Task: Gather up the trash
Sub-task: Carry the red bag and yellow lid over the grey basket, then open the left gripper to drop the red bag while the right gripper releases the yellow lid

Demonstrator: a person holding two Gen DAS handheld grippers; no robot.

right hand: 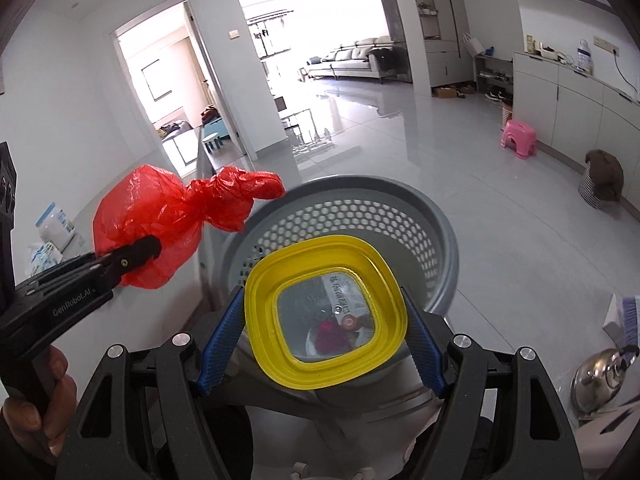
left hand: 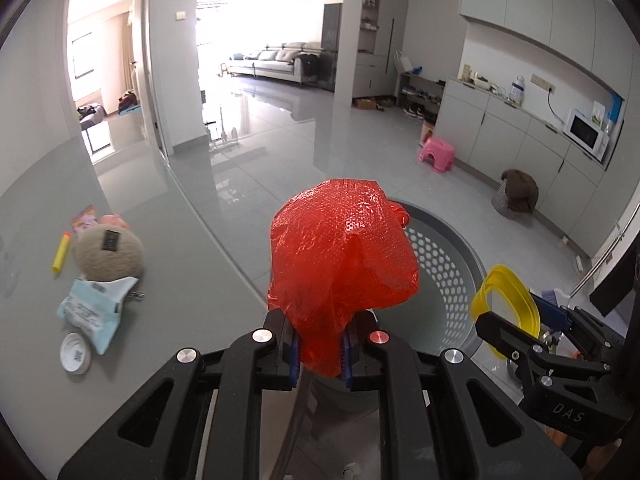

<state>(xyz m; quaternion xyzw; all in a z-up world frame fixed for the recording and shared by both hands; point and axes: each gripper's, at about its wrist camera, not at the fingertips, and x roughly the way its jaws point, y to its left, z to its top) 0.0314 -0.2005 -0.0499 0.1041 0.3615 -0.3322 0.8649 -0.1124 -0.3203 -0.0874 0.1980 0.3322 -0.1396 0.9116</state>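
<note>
Now both loads hang over the grey basket.
Left gripper pinches the red bag at frame centre; right gripper clamps the yellow lid. Best centre each above the opening before letting go.

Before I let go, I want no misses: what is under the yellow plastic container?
Under the yellow plastic container, held by the right gripper, is the grey perforated laundry basket. Through its clear bottom, something red and a label show; the basket floor is mostly covered.
</note>
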